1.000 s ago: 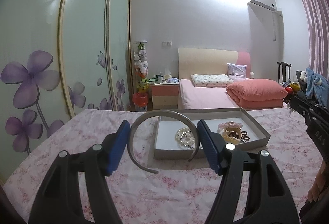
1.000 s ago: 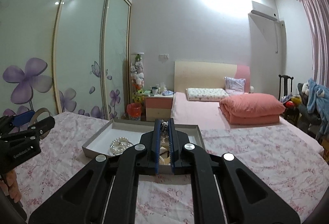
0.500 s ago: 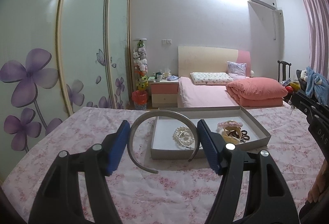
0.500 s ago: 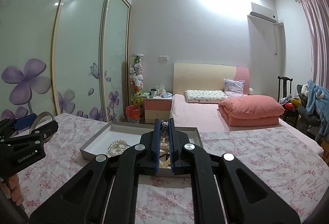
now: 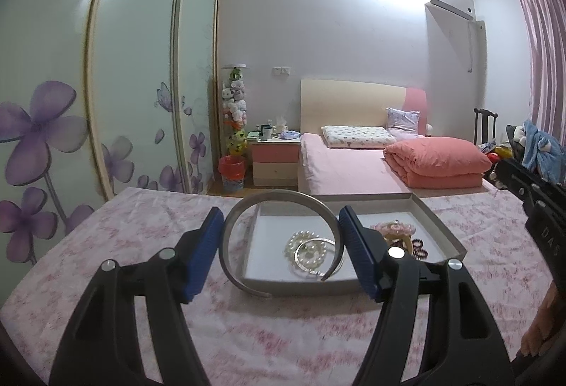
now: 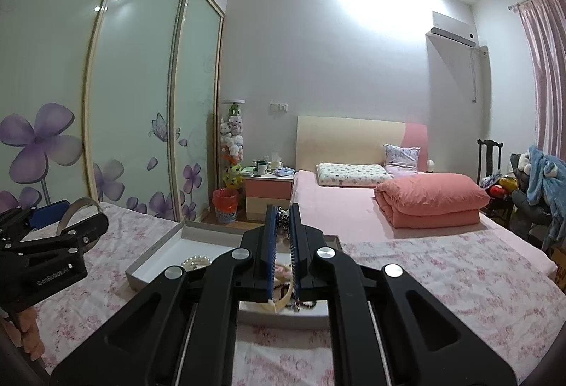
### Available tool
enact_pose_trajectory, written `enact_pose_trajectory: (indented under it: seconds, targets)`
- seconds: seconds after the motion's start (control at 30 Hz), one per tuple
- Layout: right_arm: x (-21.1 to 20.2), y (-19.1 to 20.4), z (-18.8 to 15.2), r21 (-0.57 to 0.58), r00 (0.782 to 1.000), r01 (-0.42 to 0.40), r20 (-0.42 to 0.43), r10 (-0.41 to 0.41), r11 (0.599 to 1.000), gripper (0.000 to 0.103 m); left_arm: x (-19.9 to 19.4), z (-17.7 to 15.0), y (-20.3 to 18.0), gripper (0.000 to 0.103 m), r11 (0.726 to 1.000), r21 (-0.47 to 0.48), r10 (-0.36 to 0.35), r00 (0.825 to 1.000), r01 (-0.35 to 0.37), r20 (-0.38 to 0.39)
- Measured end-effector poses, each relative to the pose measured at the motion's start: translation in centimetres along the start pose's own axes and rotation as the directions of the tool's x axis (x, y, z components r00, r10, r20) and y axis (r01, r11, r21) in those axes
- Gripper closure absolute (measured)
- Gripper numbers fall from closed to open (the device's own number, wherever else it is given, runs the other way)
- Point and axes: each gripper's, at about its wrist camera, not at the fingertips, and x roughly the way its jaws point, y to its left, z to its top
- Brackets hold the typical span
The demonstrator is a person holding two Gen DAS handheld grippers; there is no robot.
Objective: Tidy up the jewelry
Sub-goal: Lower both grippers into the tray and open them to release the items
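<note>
My left gripper (image 5: 281, 244) clamps a grey metal headband (image 5: 247, 212) across its width, held above the floral table (image 5: 283, 333) at the near edge of the jewelry tray (image 5: 438, 230). My right gripper (image 6: 282, 234) is closed on a dark chain (image 6: 283, 221) over the same tray, where a pearl bracelet (image 5: 307, 246) lies.

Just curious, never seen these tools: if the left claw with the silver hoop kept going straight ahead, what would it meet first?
Probably the shallow grey cardboard tray holding the pearl bracelet; depth is hard to judge.
</note>
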Motion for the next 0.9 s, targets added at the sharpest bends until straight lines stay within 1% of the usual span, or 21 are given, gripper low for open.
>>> enact_pose_trajectory:
  seconds: [0.13, 0.23, 0.4, 0.57, 0.7, 0.9]
  targets:
    - [2.2, 0.1, -0.2, -0.001, 1.0, -0.002, -0.014, 0.002, 1.0, 0.095, 2.8, 0.4, -0.4, 0.037, 1.0, -0.01, -0.008, 1.0, 0.008, -0.026]
    - [4.0, -0.1, -0.5, 0.019, 0.999, -0.009, -0.032, 0.009, 1.0, 0.095, 4.9, 0.6, -0.9, 0.037, 1.0, -0.006, -0.008, 0.999, 0.008, -0.038]
    - [7.6, -0.5, -0.9, 0.048, 0.997, -0.008, -0.08, 0.012, 0.999, 0.095, 8.2, 0.6, -1.8, 0.037, 1.0, 0.001, -0.017, 0.998, 0.017, -0.056]
    - [10.4, -0.8, -1.8, 0.093, 0.99, -0.015, -0.139, 0.028, 0.996, 0.095, 11.5, 0.2, -2.3, 0.037, 0.999, 0.002, -0.034, 0.995, 0.035, -0.097]
    - [12.0, -0.8, -2.8, 0.116, 0.98, -0.031, -0.194, 0.053, 0.993, 0.095, 13.4, -0.3, -2.4, 0.037, 0.998, -0.018, -0.06, 0.988, 0.058, -0.14]
    - [13.1, -0.3, -3.6, 0.133, 0.967, -0.054, -0.238, 0.085, 0.99, 0.095, 14.7, -1.1, -2.8, 0.037, 0.996, -0.01, -0.085, 0.982, 0.085, -0.169]
